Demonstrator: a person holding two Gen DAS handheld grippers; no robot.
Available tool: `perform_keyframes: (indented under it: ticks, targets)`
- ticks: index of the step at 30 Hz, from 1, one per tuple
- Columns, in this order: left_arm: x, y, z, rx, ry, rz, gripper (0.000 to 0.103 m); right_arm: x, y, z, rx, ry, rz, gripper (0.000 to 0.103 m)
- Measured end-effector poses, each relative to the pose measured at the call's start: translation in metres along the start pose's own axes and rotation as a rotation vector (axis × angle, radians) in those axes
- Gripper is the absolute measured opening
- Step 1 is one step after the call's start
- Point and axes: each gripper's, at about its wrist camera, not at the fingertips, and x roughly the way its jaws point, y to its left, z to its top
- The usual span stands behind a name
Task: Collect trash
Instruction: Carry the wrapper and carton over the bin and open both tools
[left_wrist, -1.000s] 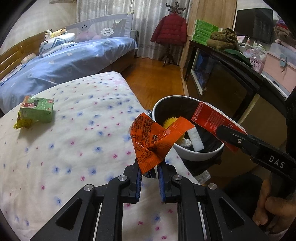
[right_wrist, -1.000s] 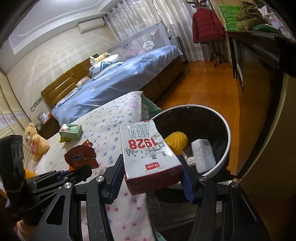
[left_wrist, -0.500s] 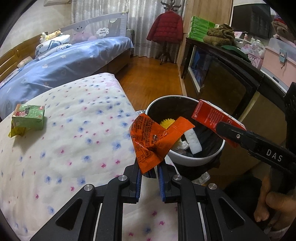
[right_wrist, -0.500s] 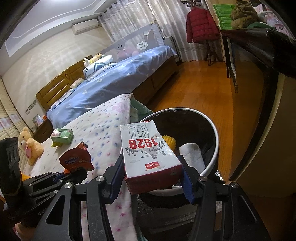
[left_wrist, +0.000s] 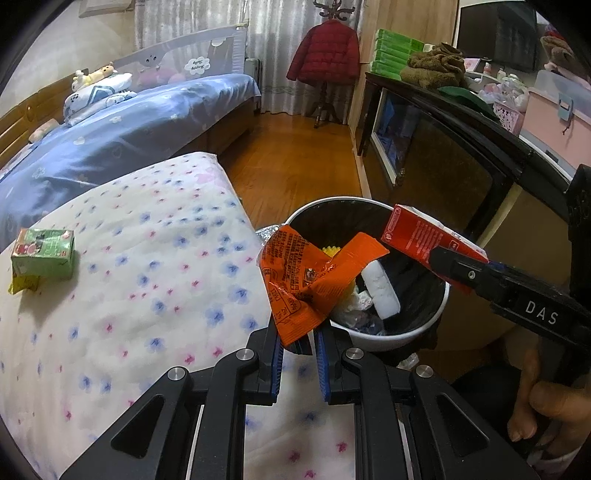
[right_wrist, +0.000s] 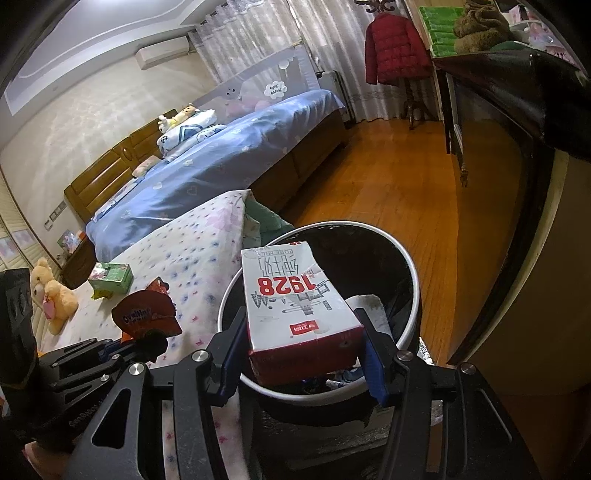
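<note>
Bed with floral quilt (left_wrist: 122, 280) is taking up the left of the scene; a green carton (left_wrist: 43, 253) is sitting on it, far left, on top of a yellow wrapper (left_wrist: 23, 285), well apart from both grippers. A blue-quilted bed (left_wrist: 122, 136) is lying behind, with wood floor (left_wrist: 295, 162) beyond. A dark cabinet (left_wrist: 454, 147) is running along the right side, close to the bin. A teddy bear (right_wrist: 51, 295) is sitting at the far left edge in the right wrist view.

A white-rimmed trash bin (left_wrist: 424, 328) with black liner is standing just beside the bed corner; inside, a white foam piece (left_wrist: 380, 291), something yellow (left_wrist: 332, 251) and crumpled paper (left_wrist: 354, 306) are showing.

Left gripper (left_wrist: 299, 345) is pinching the lower end of an orange snack wrapper (left_wrist: 306, 277), jaws narrow; the wrapper is sticking up and partly covering the bin's near-left rim, hanging over the bed edge and bin opening.

Right gripper (right_wrist: 301, 354) is clamping a red-and-white milk carton (right_wrist: 295, 295) by its sides, jaws wide around it; the carton is pointing forward over the bin opening, above the rim, not touching the contents as far as visible. In the left wrist view the carton (left_wrist: 424, 236) is hovering over the bin's right side, near the wrapper but apart from it.
</note>
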Motion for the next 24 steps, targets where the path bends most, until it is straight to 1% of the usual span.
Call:
perform_keyframes:
  ticks: [8, 24]
  targets:
    - [0.011, -0.004, 0.009, 0.008, 0.006, -0.001, 0.014, 0.006, -0.008, 0.004, 0.006, 0.009, -0.01, 0.055]
    - [0.027, -0.013, 0.015, 0.03, 0.025, -0.012, 0.014, 0.01, -0.017, 0.011, 0.012, 0.009, -0.02, 0.054]
